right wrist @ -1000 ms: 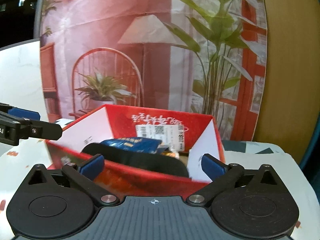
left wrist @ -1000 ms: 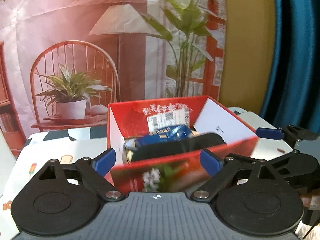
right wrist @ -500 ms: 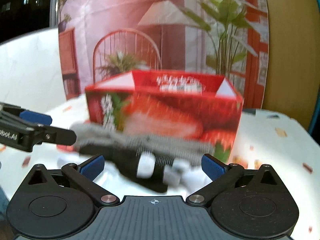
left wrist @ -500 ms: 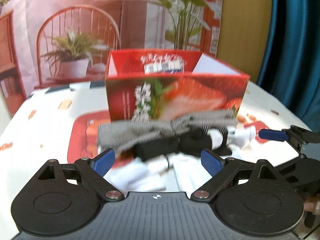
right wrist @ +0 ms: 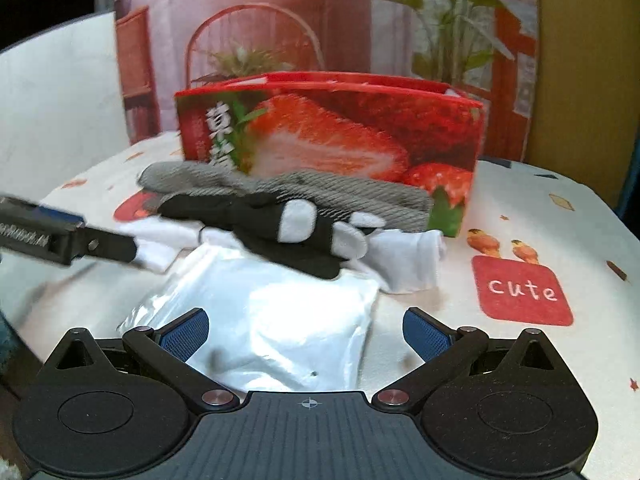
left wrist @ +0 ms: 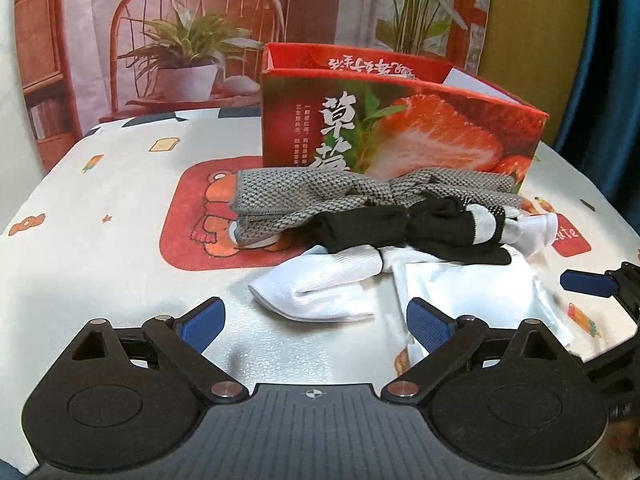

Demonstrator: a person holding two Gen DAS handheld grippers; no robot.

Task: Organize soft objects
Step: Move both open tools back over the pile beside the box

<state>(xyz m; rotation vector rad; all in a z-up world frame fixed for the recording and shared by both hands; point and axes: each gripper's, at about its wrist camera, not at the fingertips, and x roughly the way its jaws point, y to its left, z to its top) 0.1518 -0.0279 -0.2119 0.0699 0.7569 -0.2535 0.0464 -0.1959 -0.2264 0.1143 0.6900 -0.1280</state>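
Socks (left wrist: 372, 216) heaped just before the strawberry box (left wrist: 400, 128) on your worktop (left wrist: 100, 240); silver pouch (right wrist: 272, 320) nearest you; left tongs (left wrist: 312, 324), just widened, and right tongs (right wrist: 306, 330) gape empty.

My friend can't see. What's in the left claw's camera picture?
A pile of socks, grey, black and white, lies on a cartoon tablecloth before a red strawberry box. The left claw is open and empty, and a shiny packet lies beside the socks.

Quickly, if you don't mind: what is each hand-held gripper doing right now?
Left hand-held gripper: open, jaws just widened, holding nothing.
Right hand-held gripper: open, holding nothing; silver pouch lies below it.
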